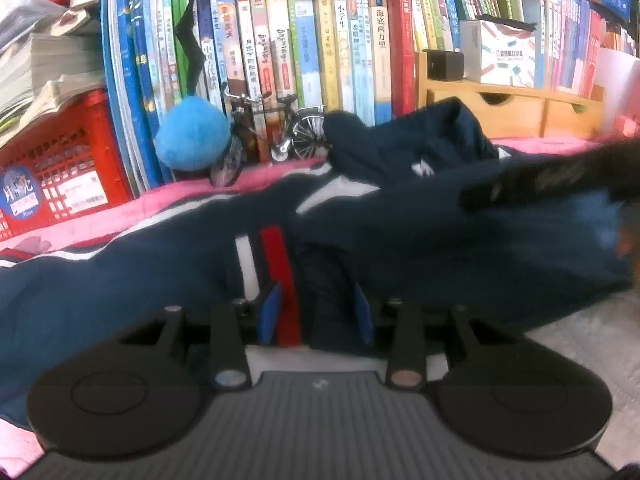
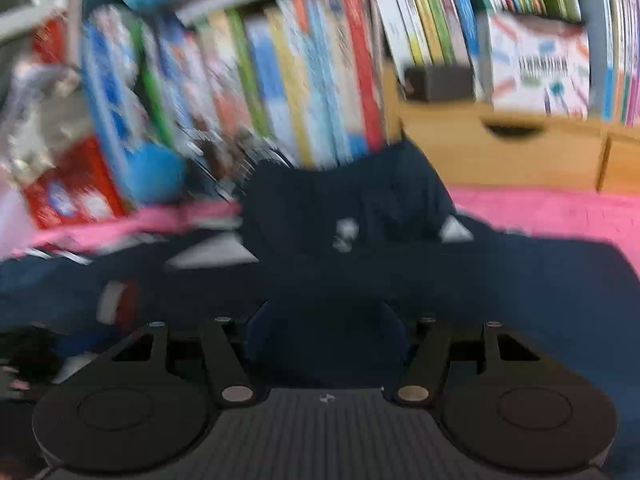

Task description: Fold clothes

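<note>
Navy jacket [image 1: 400, 232] lies spread across a pink blanket [image 1: 80, 224], w/ white stripes and one red stripe on it. It sits in front of a big shelf of books [image 1: 320, 48].

Far left in the left wrist view: a red crate [image 1: 60, 168] w/ a pile of papers on top. Next comes a fuzzy blue ball [image 1: 192, 134], then a little toy bike [image 1: 276, 136] just beside it, both at the back edge of the blanket. Right of that, the jacket is bunched up high near a wooden drawer box [image 1: 512, 108].

Left gripper [image 1: 316, 316] is low on the jacket's near edge. Its blue pads are a small way apart w/ a fold of navy cloth and the red stripe between them. Can't tell if they pinch it.

Right gripper [image 2: 326, 344] view is v. blurry. Dark cloth fills the gap between its fingers, which stand fairly wide. Can't tell if it grips. In the left view it shows as a dark blurry bar [image 1: 552, 176] over the jacket's right side.
</note>
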